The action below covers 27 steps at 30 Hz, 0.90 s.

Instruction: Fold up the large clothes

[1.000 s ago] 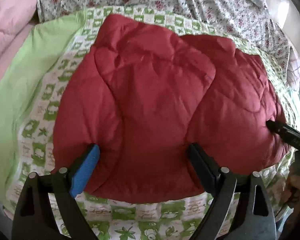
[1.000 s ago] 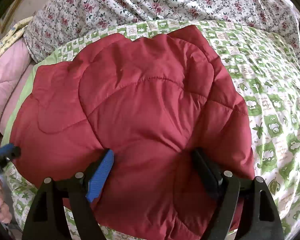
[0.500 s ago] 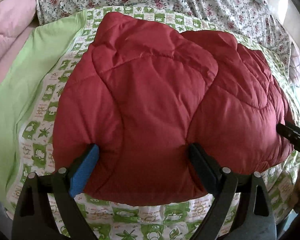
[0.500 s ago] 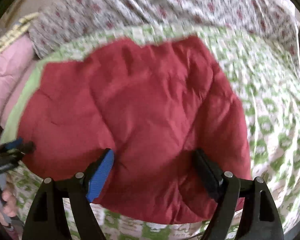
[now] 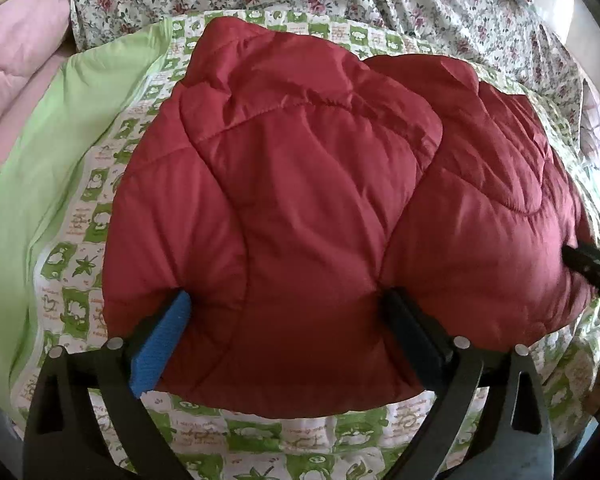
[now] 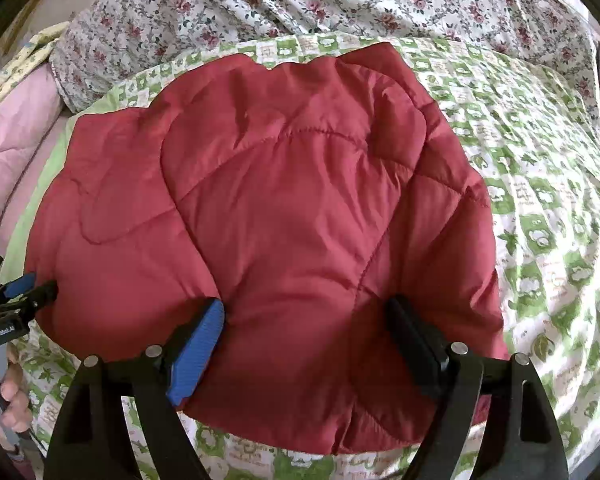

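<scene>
Jacket (image 5: 300, 180) bulges between left claw (image 5: 286, 296), just spreading apart, and right claw (image 6: 306, 303), grip unclear.

A puffy red quilted jacket (image 5: 300, 208) fills mid-frame on a green-and-white patterned bedspread (image 5: 80, 240). The left tongs (image 5: 284, 316), just widening, straddle its lower edge.

Soft daylight, sharp centre, bent edges

Even, bright light falls across the bed, strongest at the upper right of the left wrist view, where a pale patch (image 5: 580, 12) washes out. The red jacket (image 5: 300, 208) shows a faint sheen and shallow shadows in its quilted folds. Both fisheye views bow outward, with dark corners; the jacket's right edge (image 6: 496, 320) is slightly smeared.
</scene>
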Each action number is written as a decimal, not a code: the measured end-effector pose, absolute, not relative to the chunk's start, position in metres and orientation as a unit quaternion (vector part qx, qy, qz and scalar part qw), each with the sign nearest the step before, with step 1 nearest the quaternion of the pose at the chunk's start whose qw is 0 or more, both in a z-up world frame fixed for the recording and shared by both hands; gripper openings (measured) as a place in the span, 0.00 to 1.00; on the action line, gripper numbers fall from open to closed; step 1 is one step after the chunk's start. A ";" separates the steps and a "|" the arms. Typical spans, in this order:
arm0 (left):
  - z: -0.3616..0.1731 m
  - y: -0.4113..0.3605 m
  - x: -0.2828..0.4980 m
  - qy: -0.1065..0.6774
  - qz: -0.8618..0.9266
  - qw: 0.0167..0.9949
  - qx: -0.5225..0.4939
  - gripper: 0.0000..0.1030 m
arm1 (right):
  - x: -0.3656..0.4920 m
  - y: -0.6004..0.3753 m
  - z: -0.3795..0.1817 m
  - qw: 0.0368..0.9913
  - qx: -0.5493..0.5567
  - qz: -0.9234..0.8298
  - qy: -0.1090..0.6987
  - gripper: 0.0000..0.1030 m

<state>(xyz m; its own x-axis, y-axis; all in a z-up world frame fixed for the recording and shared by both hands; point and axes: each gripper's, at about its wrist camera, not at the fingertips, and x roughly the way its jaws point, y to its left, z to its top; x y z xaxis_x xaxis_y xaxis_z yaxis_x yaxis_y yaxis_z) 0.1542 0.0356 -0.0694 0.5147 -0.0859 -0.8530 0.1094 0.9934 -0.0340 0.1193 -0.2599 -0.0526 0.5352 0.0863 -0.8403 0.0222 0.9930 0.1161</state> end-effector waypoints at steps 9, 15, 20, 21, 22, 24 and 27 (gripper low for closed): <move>-0.059 0.031 0.155 0.486 -0.053 0.872 0.020 0.96 | 0.131 -0.246 -0.016 0.895 0.070 0.059 0.438 0.84; -0.030 0.022 0.178 0.455 -0.067 0.888 0.011 0.96 | 0.158 -0.240 -0.021 0.891 0.067 0.062 0.444 0.84; -0.049 0.010 0.222 0.482 -0.064 0.873 0.025 0.96 | 0.190 -0.247 -0.041 0.880 0.068 0.052 0.467 0.85; -0.052 0.008 0.225 0.483 -0.061 0.873 0.029 0.97 | 0.197 -0.251 -0.046 0.878 0.066 0.047 0.472 0.85; -0.055 0.006 0.231 0.484 -0.058 0.872 0.033 0.98 | 0.202 -0.254 -0.049 0.877 0.064 0.042 0.474 0.85; -0.058 0.004 0.237 0.486 -0.054 0.871 0.035 0.98 | 0.209 -0.259 -0.054 0.878 0.065 0.039 0.473 0.85; -0.062 0.003 0.244 0.488 -0.052 0.871 0.036 1.00 | 0.221 -0.267 -0.063 0.875 0.077 0.037 0.477 0.85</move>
